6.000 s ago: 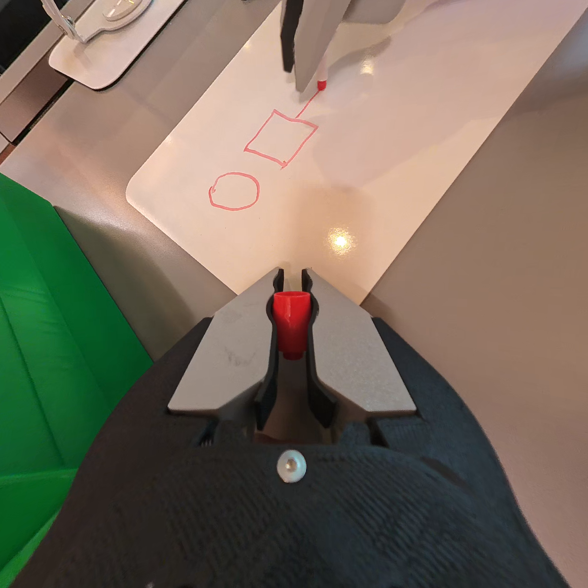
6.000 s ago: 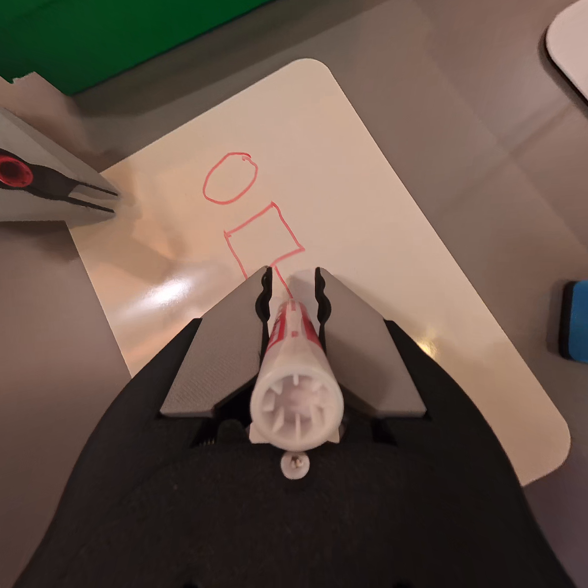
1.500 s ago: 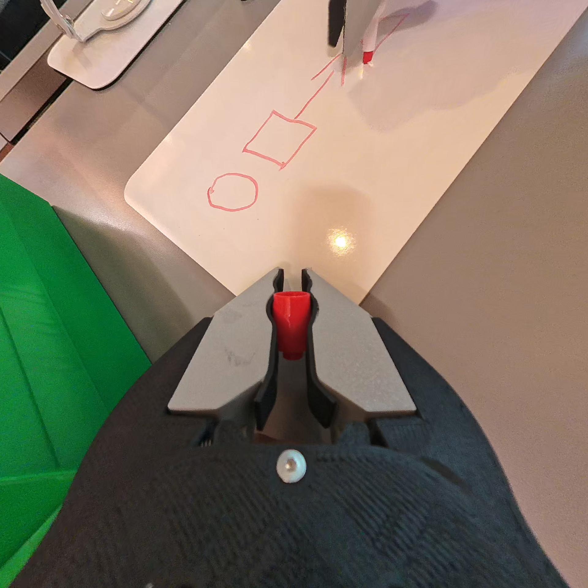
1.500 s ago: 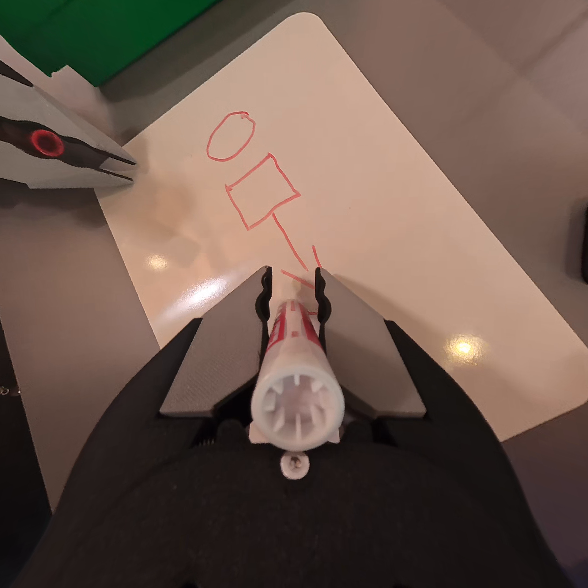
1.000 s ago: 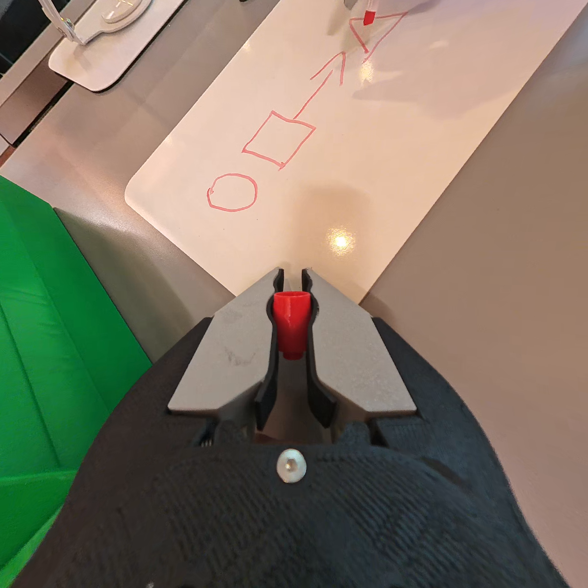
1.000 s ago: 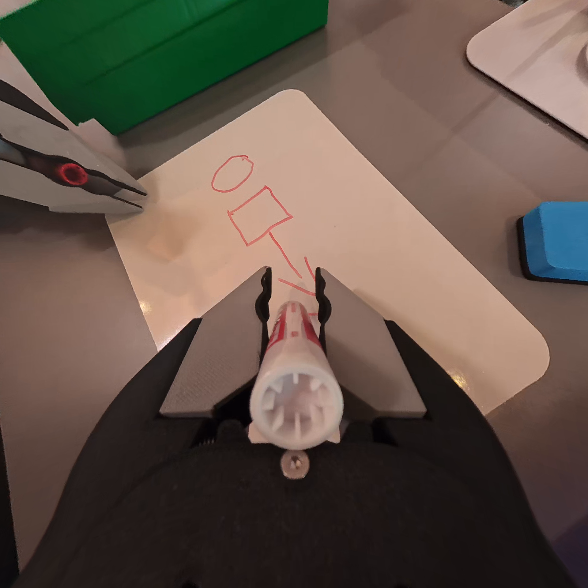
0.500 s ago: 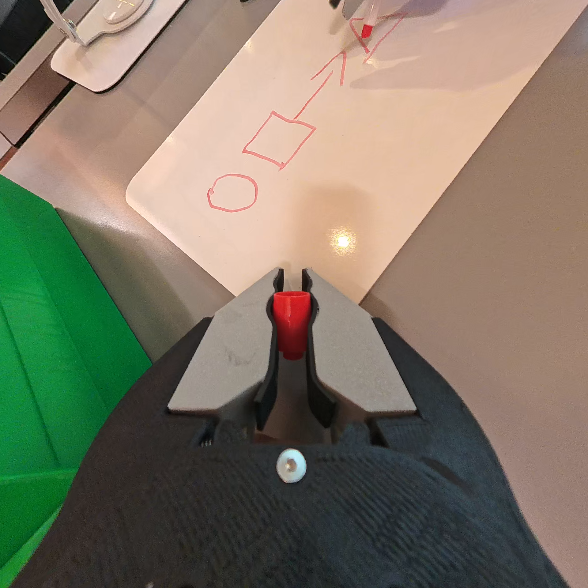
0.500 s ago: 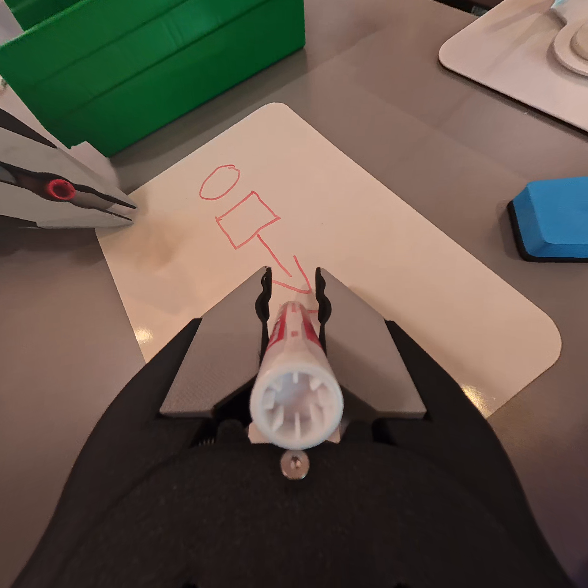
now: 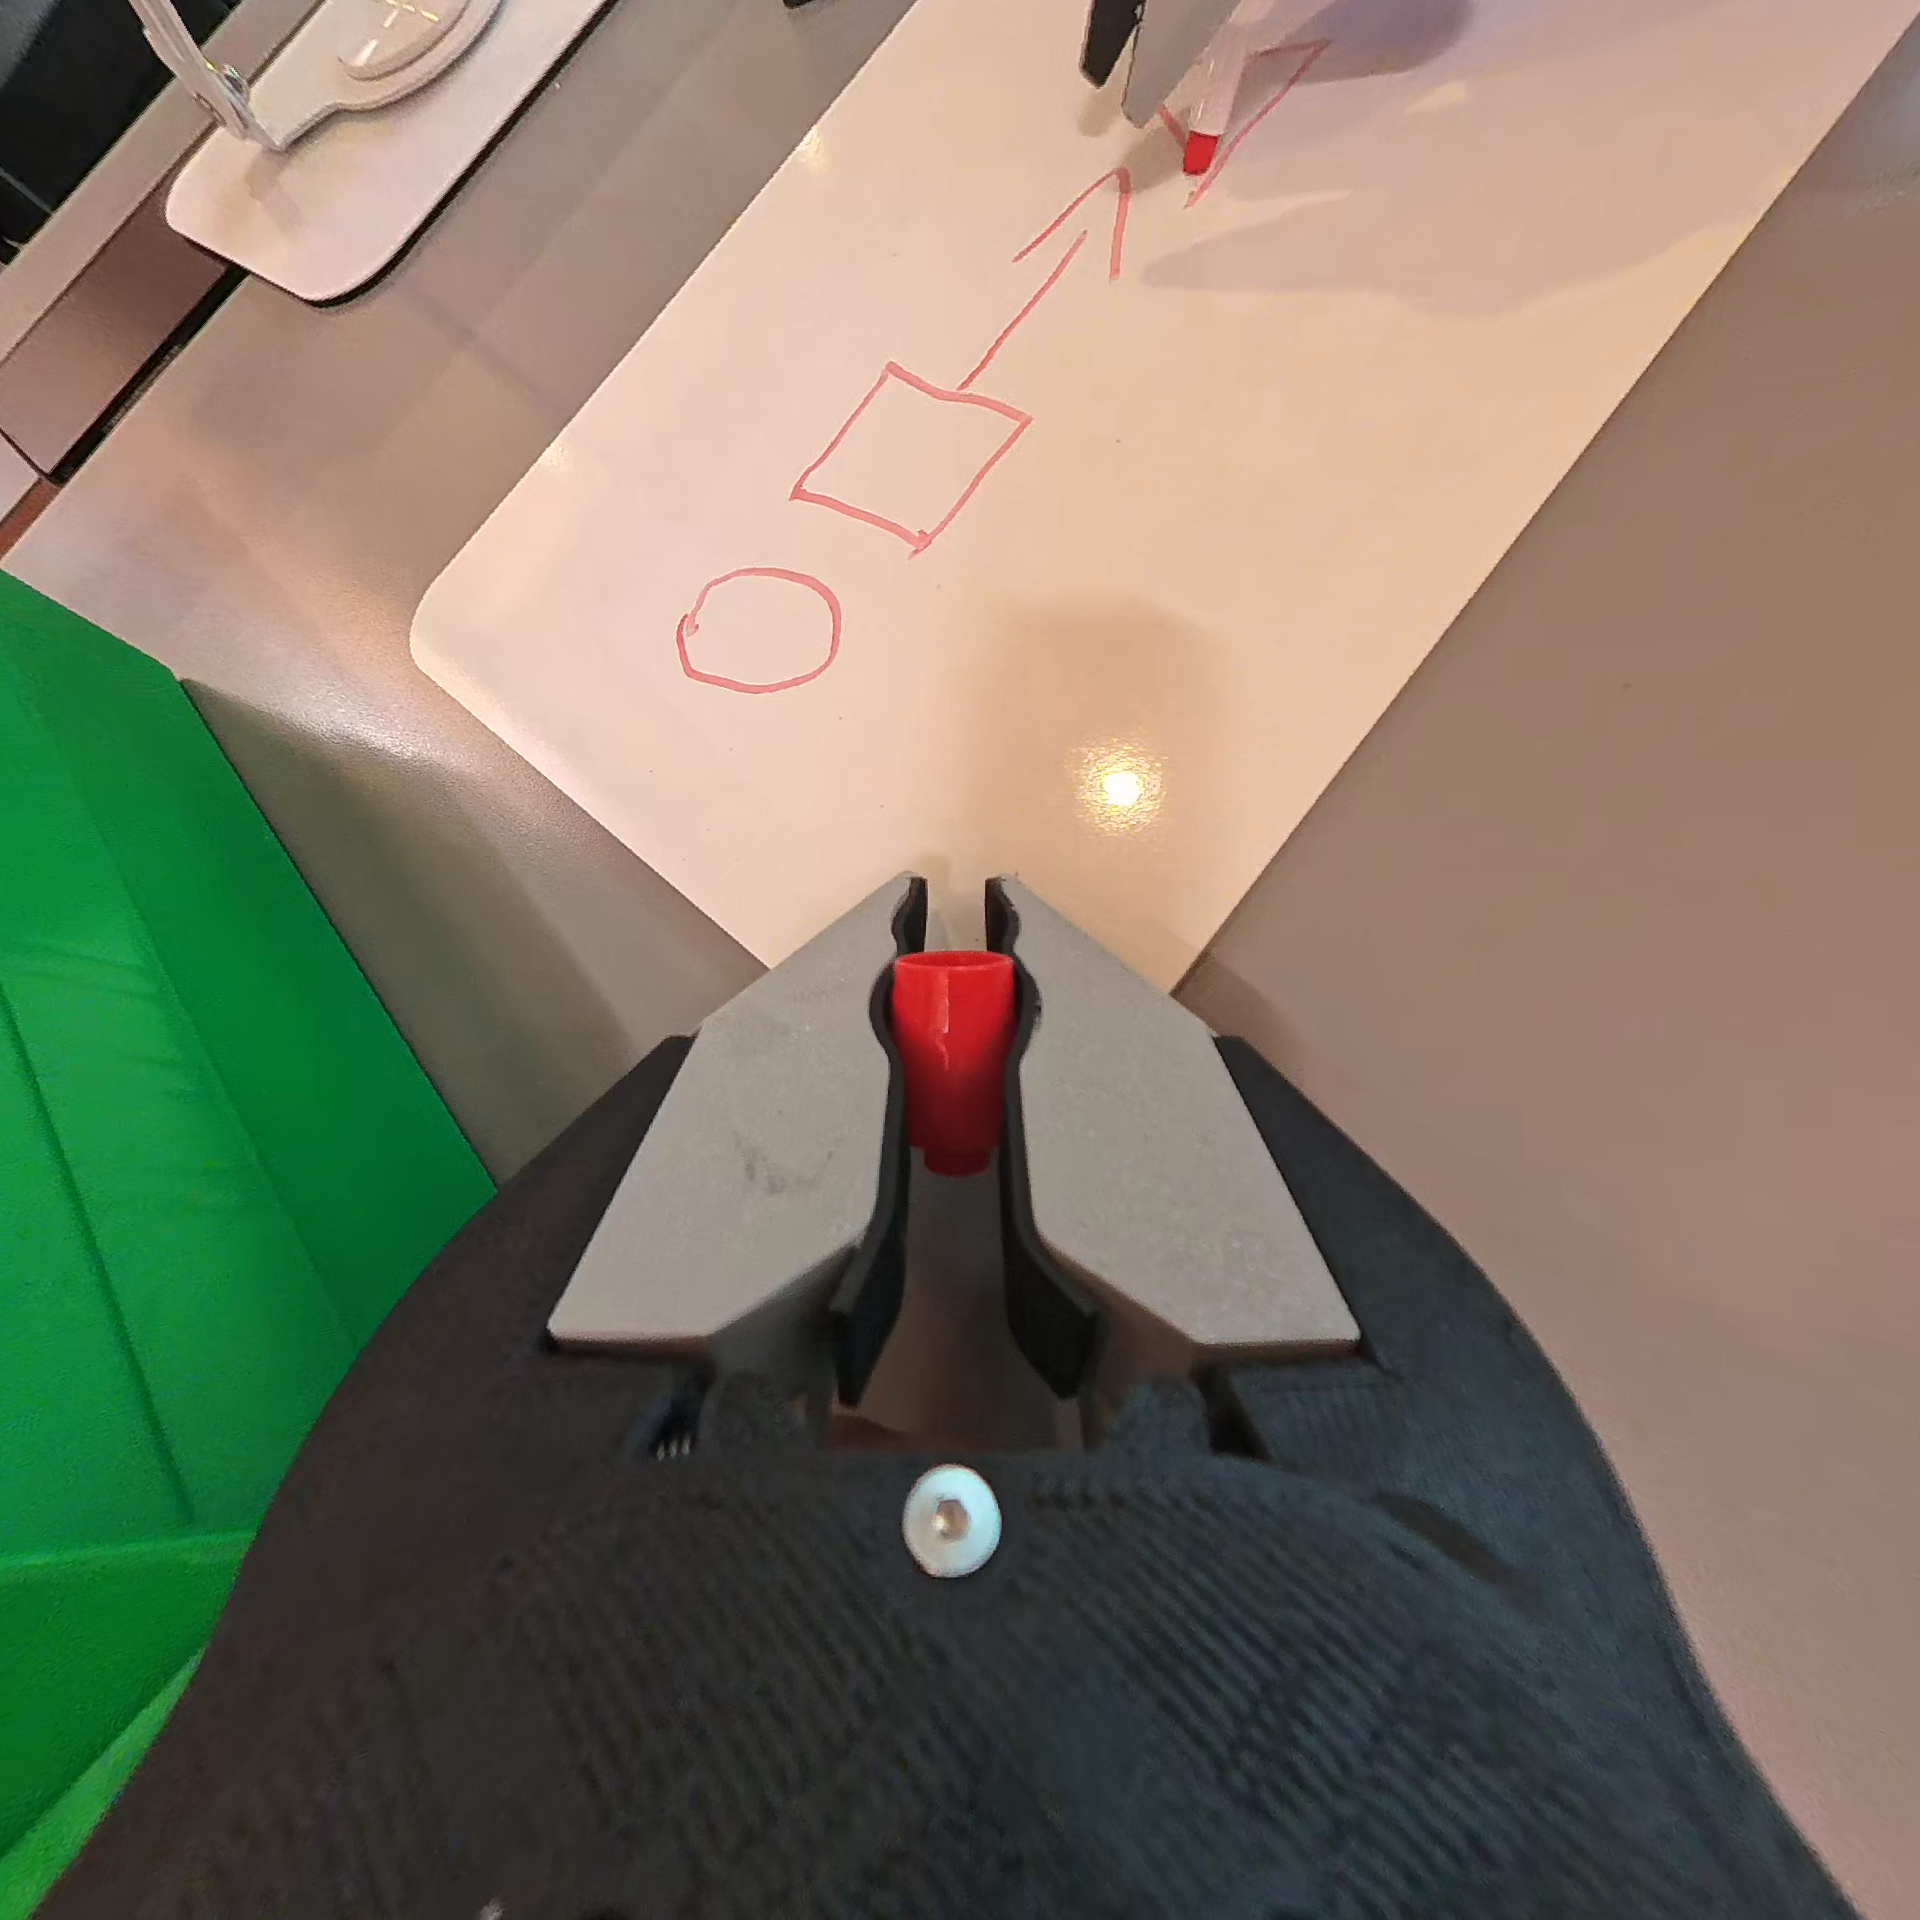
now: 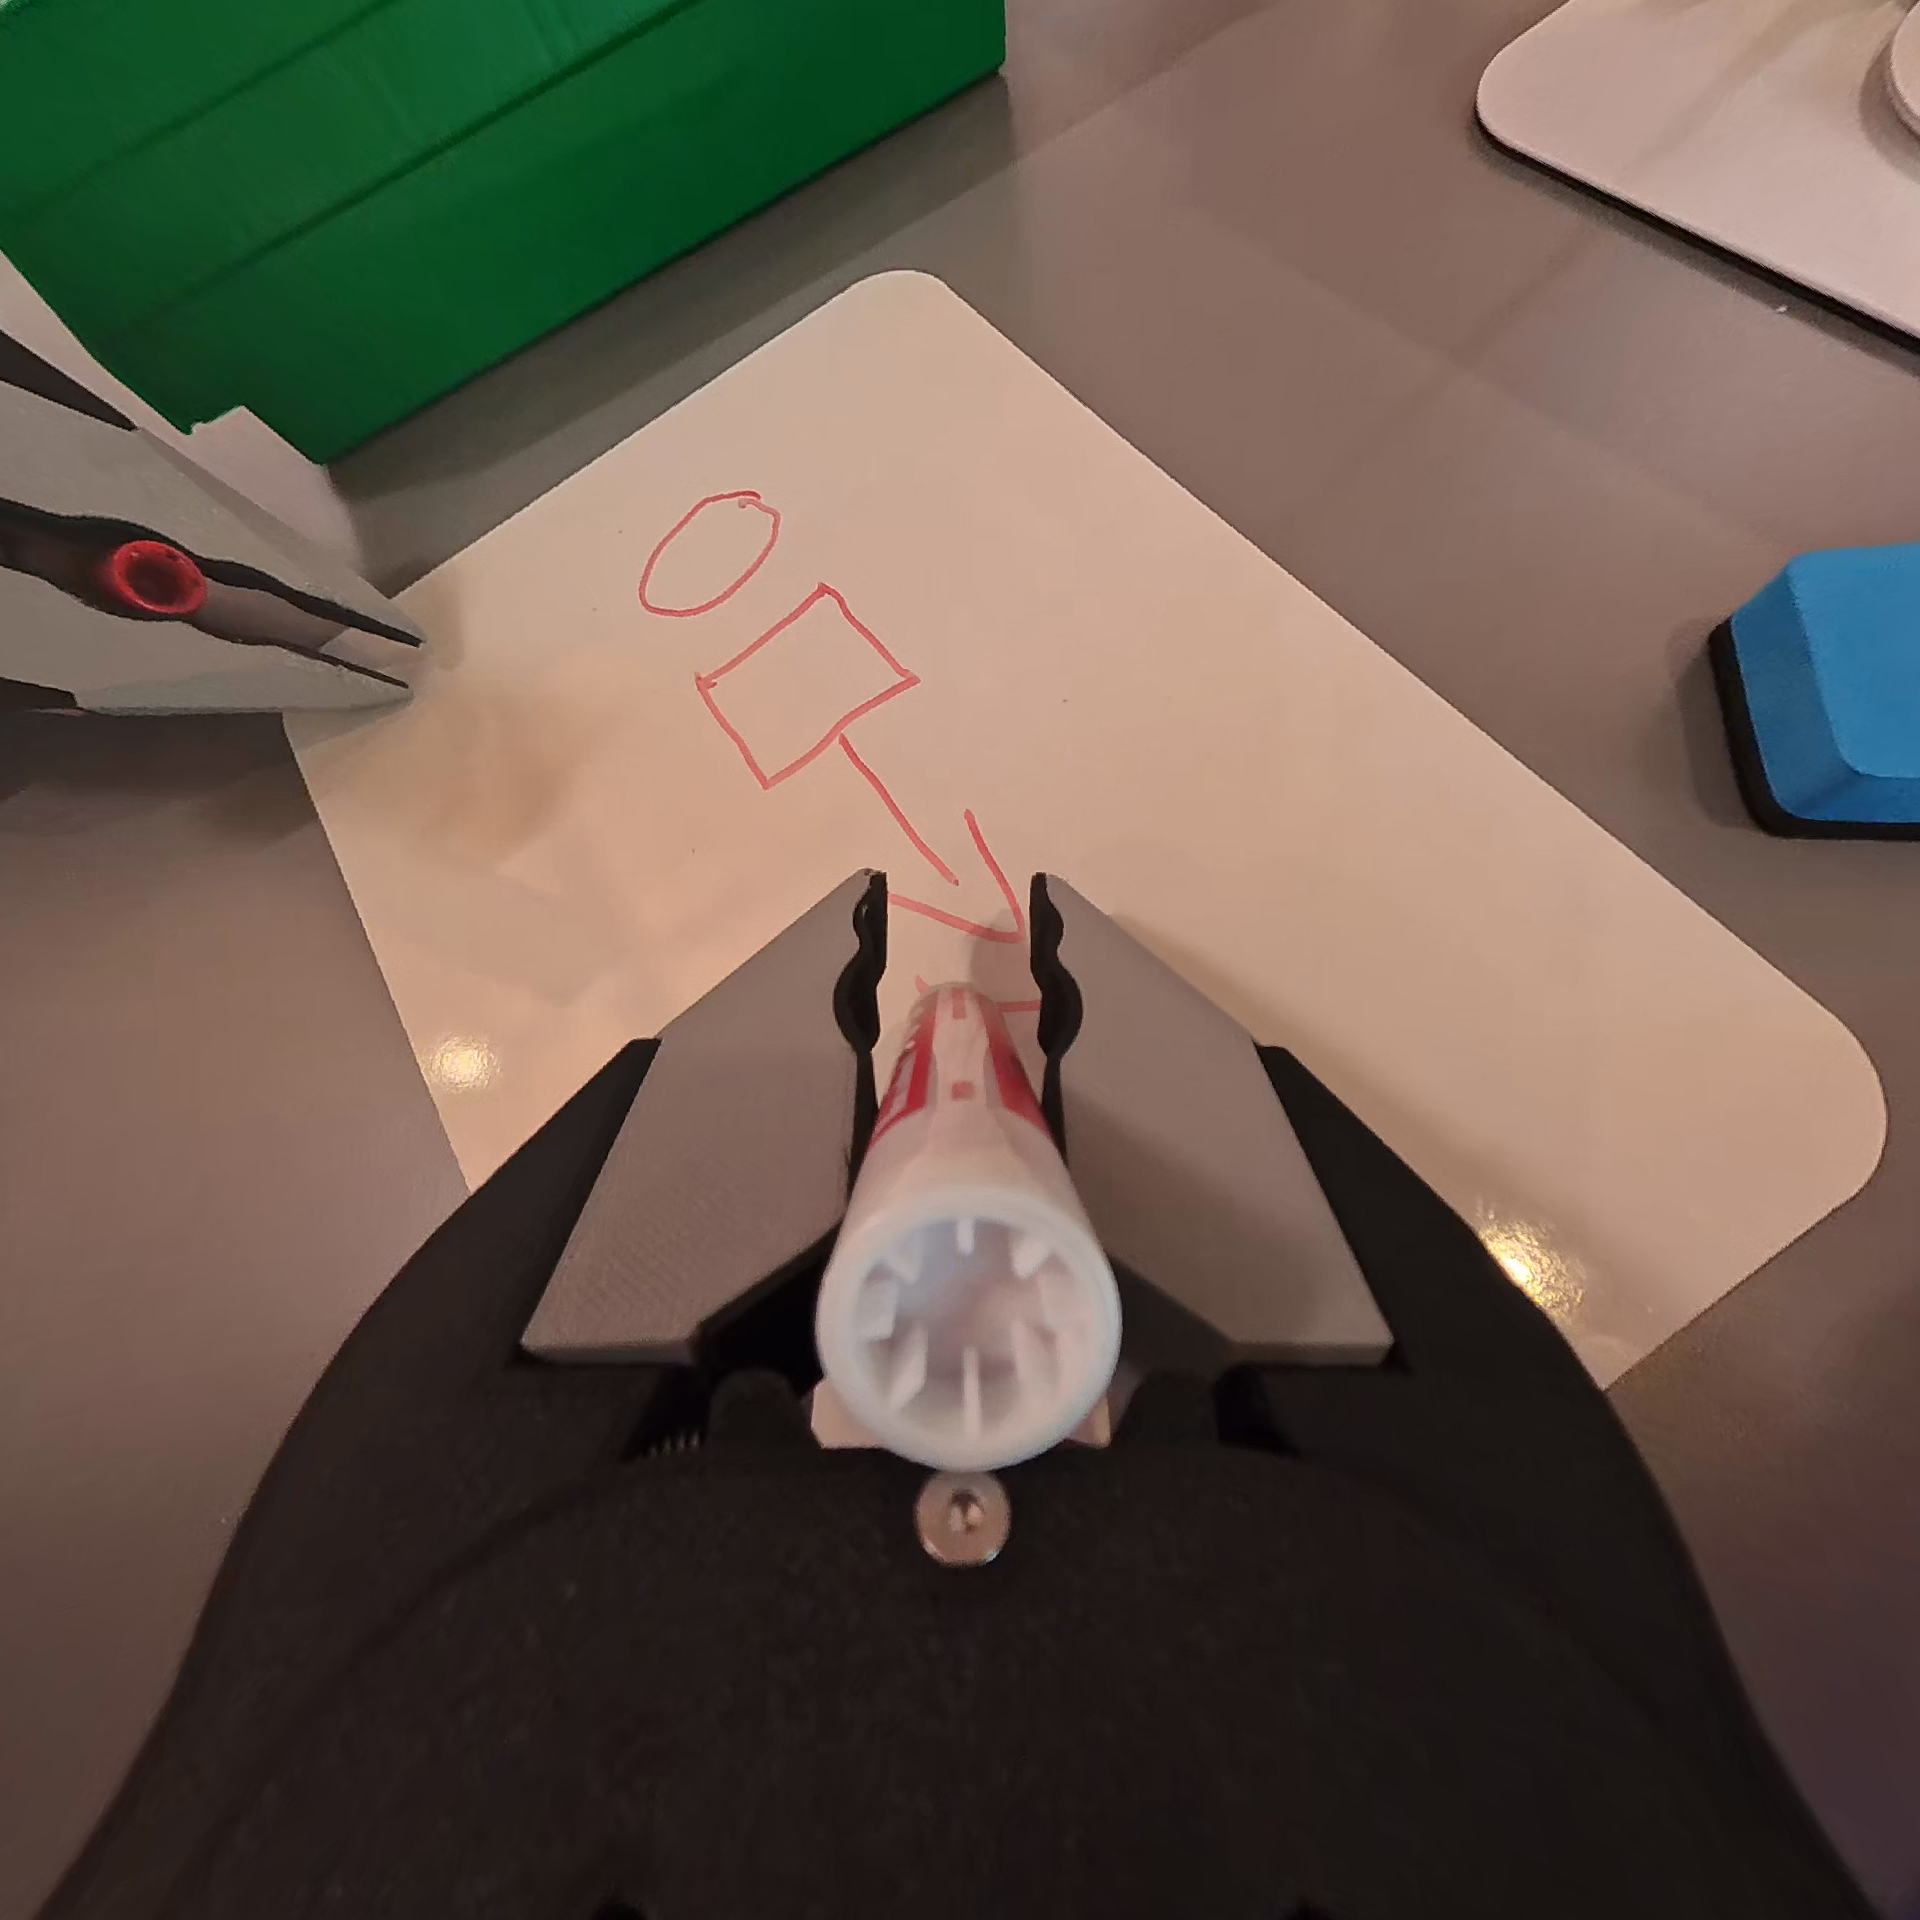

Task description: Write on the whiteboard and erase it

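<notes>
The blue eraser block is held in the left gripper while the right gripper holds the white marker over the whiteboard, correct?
Not quite. The left gripper holds the small red marker cap, as the left wrist view shows. The blue foam eraser block lies on the grey table, beside the white whiteboard sheet.

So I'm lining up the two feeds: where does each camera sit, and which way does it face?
Left wrist view: rides the left hand-held gripper, shut on the red cap, looking along the whiteboard.
Right wrist view: rides the right hand-held gripper, shut on the marker, looking down the board toward the green box.
Shared: the board's red circle and square, and each other's gripper.
</notes>
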`<state>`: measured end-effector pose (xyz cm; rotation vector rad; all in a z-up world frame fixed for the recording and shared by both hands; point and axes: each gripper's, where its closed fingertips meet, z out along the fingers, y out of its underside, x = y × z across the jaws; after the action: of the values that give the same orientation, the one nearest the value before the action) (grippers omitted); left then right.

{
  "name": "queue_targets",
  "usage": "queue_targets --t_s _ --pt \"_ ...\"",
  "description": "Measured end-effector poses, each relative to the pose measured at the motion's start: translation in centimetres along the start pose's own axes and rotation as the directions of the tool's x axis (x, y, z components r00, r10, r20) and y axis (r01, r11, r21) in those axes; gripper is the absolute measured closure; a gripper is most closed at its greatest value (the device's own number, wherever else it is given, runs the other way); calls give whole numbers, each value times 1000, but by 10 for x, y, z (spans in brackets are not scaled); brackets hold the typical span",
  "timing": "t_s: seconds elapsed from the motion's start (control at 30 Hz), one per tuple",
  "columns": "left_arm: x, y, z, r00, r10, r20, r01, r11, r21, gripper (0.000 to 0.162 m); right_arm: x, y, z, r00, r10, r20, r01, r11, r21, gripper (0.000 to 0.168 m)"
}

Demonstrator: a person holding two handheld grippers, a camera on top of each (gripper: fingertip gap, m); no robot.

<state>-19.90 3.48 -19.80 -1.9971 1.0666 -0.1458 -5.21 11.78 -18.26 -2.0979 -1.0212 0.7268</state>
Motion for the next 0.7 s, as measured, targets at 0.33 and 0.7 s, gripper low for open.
queue_targets --t_s 0.33,0.7 --pt "0 0 0 1000 2 2 -2 1000 0 152 -5 -13 -9 1000 18 26 -20 997 77 143" --pt "0 0 0 1000 7 6 -7 1000 0 152 5 -22 -18 999 48 -8 -46 984 171 142"
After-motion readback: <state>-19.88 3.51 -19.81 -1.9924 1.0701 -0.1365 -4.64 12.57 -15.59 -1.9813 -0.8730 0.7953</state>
